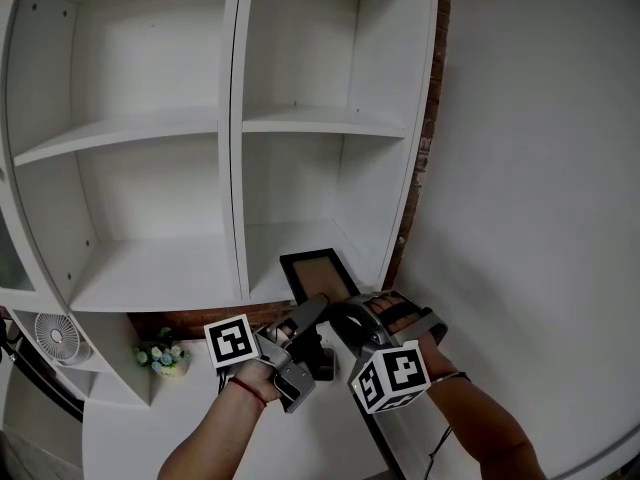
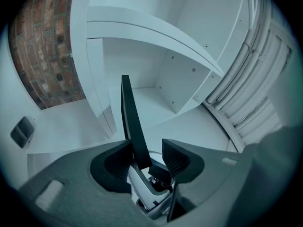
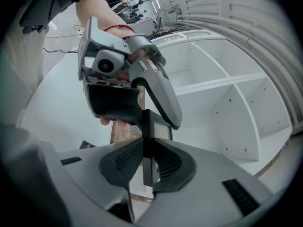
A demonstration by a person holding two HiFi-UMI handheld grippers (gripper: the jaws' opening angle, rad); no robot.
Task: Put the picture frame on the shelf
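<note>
Your right gripper (image 3: 147,161) alone clamps the frame (image 1: 318,273) at the shelf (image 1: 150,273) lip toward six o'clock, while the left gripper (image 2: 152,154) gapes loose around its edge; any wrist roll could topple it off.

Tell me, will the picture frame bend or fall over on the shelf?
Probably stiff: the picture frame shows a straight edge with the right gripper pinching just one rim. Likely light, since that small pinch holds it. It looks thin, so stood upright on the shelf it may tip unless leaned back.
</note>
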